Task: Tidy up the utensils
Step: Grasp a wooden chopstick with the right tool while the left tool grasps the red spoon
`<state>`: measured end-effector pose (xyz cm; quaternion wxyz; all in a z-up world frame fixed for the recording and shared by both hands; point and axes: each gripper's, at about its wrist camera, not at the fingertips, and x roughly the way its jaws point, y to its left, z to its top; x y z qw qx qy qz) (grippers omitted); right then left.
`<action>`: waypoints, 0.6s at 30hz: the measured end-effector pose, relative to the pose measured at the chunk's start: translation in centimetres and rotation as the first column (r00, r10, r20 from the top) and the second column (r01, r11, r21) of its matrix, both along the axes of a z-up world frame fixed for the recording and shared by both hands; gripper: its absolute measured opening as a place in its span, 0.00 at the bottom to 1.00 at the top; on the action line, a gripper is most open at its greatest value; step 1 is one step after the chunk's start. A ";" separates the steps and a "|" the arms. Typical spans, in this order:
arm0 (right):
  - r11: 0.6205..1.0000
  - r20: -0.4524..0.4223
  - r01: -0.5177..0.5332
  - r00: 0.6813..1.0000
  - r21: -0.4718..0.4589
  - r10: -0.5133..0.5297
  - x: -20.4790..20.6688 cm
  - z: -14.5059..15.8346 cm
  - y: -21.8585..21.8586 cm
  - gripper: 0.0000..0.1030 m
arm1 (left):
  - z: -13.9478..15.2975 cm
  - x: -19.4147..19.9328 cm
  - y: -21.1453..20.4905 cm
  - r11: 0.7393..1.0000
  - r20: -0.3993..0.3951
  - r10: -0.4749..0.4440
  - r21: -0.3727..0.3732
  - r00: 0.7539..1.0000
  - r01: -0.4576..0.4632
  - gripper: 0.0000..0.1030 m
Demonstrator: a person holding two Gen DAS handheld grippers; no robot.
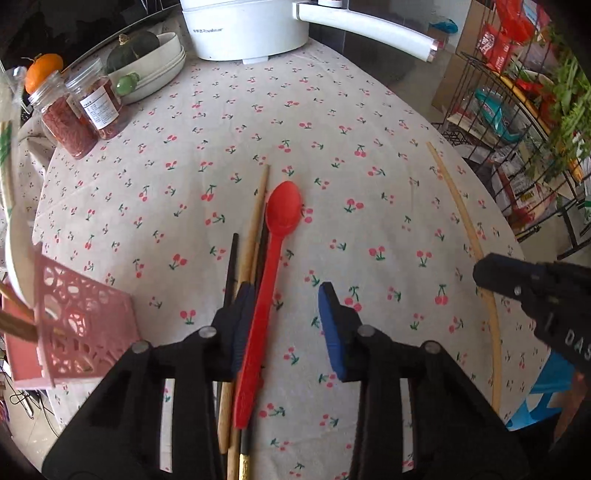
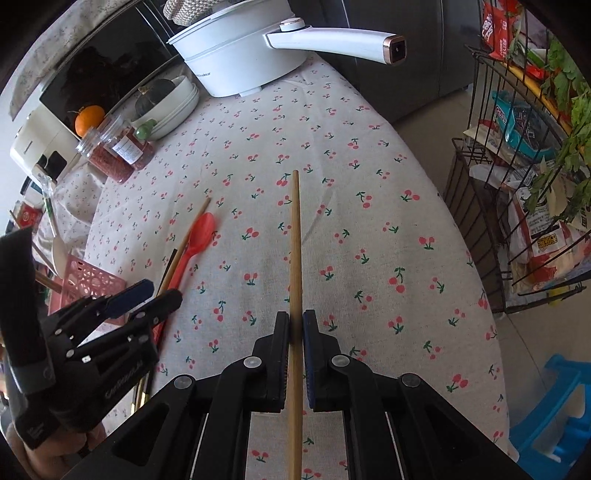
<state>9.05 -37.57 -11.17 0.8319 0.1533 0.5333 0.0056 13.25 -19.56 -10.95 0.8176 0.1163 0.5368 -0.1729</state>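
Observation:
A red spoon [image 1: 275, 258] lies on the cherry-print tablecloth [image 1: 369, 166] beside a wooden chopstick [image 1: 256, 210] and black chopsticks [image 1: 231, 269]. My left gripper [image 1: 286, 295] hangs over them with its jaws apart. The spoon's handle runs along the left pad [image 1: 243, 321], and the right pad stands clear of it. In the right wrist view the left gripper [image 2: 159, 291] is at the left, above the spoon [image 2: 201, 234]. My right gripper [image 2: 295, 317] is shut on a pale wooden chopstick [image 2: 295, 240], held above the cloth; the left wrist view shows this gripper [image 1: 484, 275] and chopstick [image 1: 461, 218] at the right.
A pink openwork basket [image 1: 81, 325] holding a white spoon [image 1: 14, 251] stands at the table's left edge. Two jars [image 1: 85, 110], stacked bowls [image 1: 162, 70] and a white electric pot [image 1: 243, 29] line the far side. A wire rack [image 2: 517, 184] and blue stool [image 2: 554, 406] stand right of the table.

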 end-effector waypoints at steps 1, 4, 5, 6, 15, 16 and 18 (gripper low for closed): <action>1.000 0.002 0.001 1.000 0.005 -0.001 0.1 0.1 0.0 0.07 | -0.2 0.6 -0.3 1.000 -0.005 0.010 0.009 1.000 -0.010 0.34; 1.000 0.001 0.002 1.000 0.023 -0.002 0.5 0.0 0.0 0.07 | -0.8 2.7 -1.4 0.998 0.003 0.023 0.050 1.000 -0.023 0.34; 1.000 0.001 -0.001 1.000 0.026 0.001 0.5 0.1 0.1 0.07 | -0.9 3.3 -1.7 0.997 0.005 0.021 0.068 1.000 -0.021 0.34; 1.000 0.002 -0.003 1.000 0.027 0.003 0.5 0.1 0.2 0.07 | -1.1 3.8 -2.0 0.997 0.002 0.020 0.080 1.000 -0.020 0.34; 0.999 0.003 0.005 1.000 0.041 -0.005 0.5 0.2 -0.3 0.07 | -2.1 5.6 -2.8 1.000 -0.097 -0.006 -0.020 0.995 0.004 0.33; 0.999 0.000 0.007 1.000 0.043 -0.007 0.6 0.1 -0.3 0.07 | -2.2 5.6 -2.9 0.999 -0.116 -0.019 -0.048 0.993 0.014 0.31; 0.999 -0.004 0.011 1.000 0.045 -0.010 0.6 0.0 -0.4 0.07 | -2.5 5.2 -3.3 0.998 -0.137 -0.045 -0.054 0.989 0.038 0.30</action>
